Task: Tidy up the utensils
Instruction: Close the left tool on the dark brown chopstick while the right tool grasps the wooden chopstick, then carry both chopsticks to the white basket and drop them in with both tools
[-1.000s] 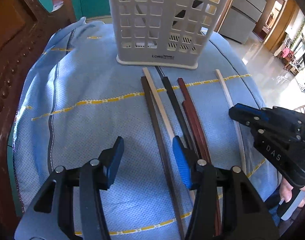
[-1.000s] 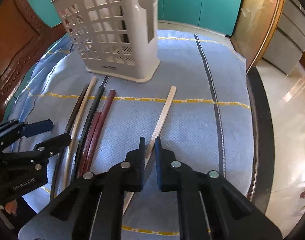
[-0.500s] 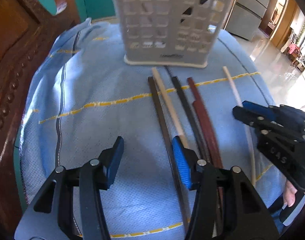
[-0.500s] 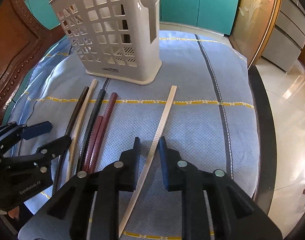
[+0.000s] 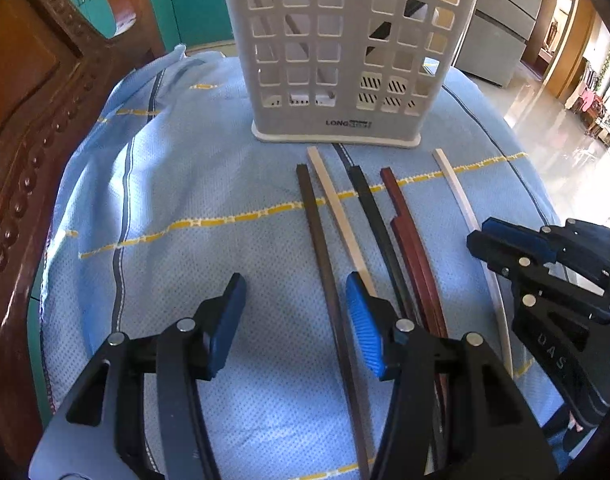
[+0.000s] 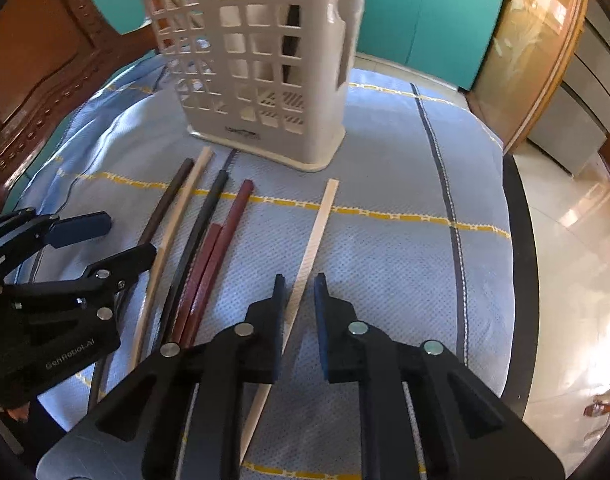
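My right gripper point(image 6: 299, 294) jaws slightly apart astride the lone pale chopstick point(image 6: 311, 248), not clamping, my left gripper point(image 5: 295, 320) jaws apart over blue cloth point(image 5: 177, 184), nothing held, white basket point(image 5: 345, 52) upright beyond

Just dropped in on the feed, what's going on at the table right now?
A person is sorting chopsticks into a white slotted holder on a blue cloth. Six chopsticks lie in front of it. The right gripper straddles the pale chopstick lying apart from the rest; its jaws have just been opening a little and do not clamp it. The left gripper hangs open over the dark brown chopstick, holding nothing. A few sticks already stand inside the holder.
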A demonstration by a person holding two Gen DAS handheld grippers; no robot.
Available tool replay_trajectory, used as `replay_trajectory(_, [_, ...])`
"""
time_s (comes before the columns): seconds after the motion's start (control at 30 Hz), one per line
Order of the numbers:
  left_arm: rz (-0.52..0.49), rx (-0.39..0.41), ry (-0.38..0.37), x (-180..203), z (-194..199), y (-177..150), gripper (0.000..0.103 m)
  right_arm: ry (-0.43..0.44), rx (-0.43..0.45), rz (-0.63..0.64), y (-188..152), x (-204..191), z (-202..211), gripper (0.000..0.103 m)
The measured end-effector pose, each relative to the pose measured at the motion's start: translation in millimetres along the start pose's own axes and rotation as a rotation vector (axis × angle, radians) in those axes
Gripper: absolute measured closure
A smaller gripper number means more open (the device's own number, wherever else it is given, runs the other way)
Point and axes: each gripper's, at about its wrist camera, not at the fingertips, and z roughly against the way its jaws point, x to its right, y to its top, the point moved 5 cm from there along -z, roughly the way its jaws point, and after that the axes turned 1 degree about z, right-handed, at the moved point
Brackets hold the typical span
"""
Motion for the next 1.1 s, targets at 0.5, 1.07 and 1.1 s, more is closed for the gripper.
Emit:
replay_trajectory(0.5, [0.075, 0.094, -0.015, -6, 13, 12, 0.096, 0.071, 0.086, -0.066, 8, -3, 19, 0.097])
replay_trajectory(1.07, [0.059, 0.649, -0.120, -18, 234, 88, 0.096, 0.226, 0.673, -0.151, 81, 36, 228, 0.097])
replay_trajectory(1.1, [0.078, 0.686, -0.124, -21, 243, 99, 0.096, 0.224, 0.713, -0.168, 91, 41, 237, 0.097])
